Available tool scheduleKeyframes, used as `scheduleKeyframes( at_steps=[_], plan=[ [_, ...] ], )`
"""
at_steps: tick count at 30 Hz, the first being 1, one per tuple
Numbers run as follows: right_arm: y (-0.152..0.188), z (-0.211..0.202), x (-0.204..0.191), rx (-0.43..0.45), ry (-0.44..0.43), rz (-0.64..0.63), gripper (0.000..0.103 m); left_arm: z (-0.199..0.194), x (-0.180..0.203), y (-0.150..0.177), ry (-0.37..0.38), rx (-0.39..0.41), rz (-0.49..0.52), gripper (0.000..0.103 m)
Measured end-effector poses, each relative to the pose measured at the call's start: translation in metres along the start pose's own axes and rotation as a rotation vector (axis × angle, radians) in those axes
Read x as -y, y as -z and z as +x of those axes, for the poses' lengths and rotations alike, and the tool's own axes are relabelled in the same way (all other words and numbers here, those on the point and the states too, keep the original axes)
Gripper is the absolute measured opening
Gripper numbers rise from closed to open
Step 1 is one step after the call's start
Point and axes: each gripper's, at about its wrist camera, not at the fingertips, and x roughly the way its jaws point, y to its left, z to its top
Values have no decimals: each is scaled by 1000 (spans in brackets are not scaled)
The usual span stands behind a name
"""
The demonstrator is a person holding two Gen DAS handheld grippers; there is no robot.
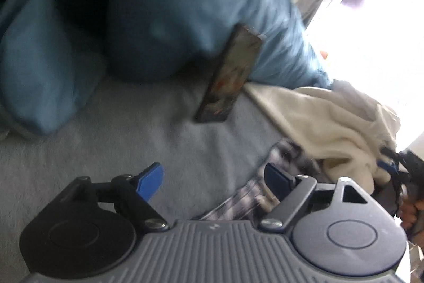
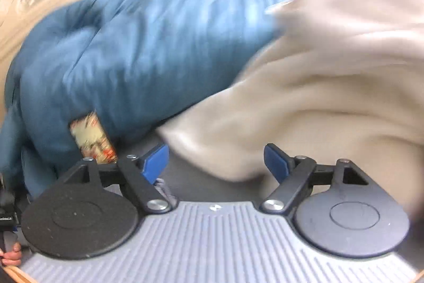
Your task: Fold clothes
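1. Both tools spread wide, gripping nothing: left tool [image 1: 213,178] over the checked garment [image 1: 251,199], right tool [image 2: 216,161] at the cream garment [image 2: 304,102].
2. Both garments lie crumpled on the bed [image 1: 119,150], near its pillow end.
3. Likely a pickup: find an edge and pinch.

The left gripper [image 1: 213,181] was wide open, its two blue fingers [image 1: 151,183] far apart, with nothing between them. The right gripper [image 2: 216,162] was wide open too, holding nothing. A hand [image 1: 409,214] showed at the right edge.
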Motion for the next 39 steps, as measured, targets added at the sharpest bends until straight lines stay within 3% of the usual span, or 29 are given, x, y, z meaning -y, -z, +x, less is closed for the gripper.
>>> scheduleKeyframes(
  at_steps=[3, 5, 11, 12, 15, 18, 22, 23, 27, 32, 34, 39],
  plan=[
    [12, -47, 28, 3, 98, 54, 77, 20, 38, -2, 33, -23, 110, 84],
    [26, -61, 35, -36, 163, 47, 65, 44, 72, 0, 43, -49, 188, 82],
    [66, -35, 4, -153, 184, -181, 41, 120, 151, 6, 85, -71, 337, 77],
    [72, -28, -2, -167, 181, -224, 40, 132, 158, 8, 70, -72, 356, 70],
    [86, -3, -17, -208, 173, -320, 34, 162, 169, 12, 16, -81, 394, 64],
    [100, 21, -32, -249, 166, -416, 31, 184, 173, 17, -20, -77, 425, 64],
    [112, 47, -38, -273, 195, -500, 7, 191, 171, 23, -70, -43, 472, 64],
    [111, 48, -37, -252, 204, -496, 6, 192, 170, 23, -83, -26, 483, 64],
    [98, 56, -19, -184, 232, -406, 5, 204, 168, 21, -126, -13, 490, 69],
    [99, 76, 11, -162, 230, -280, 8, 221, 163, 24, -159, -19, 481, 79],
    [96, 77, 27, -131, 197, -160, 11, 224, 163, 26, -167, -12, 484, 80],
    [92, 63, 85, -49, 81, 304, 14, 224, 163, 25, -170, -12, 489, 81]
  ],
)
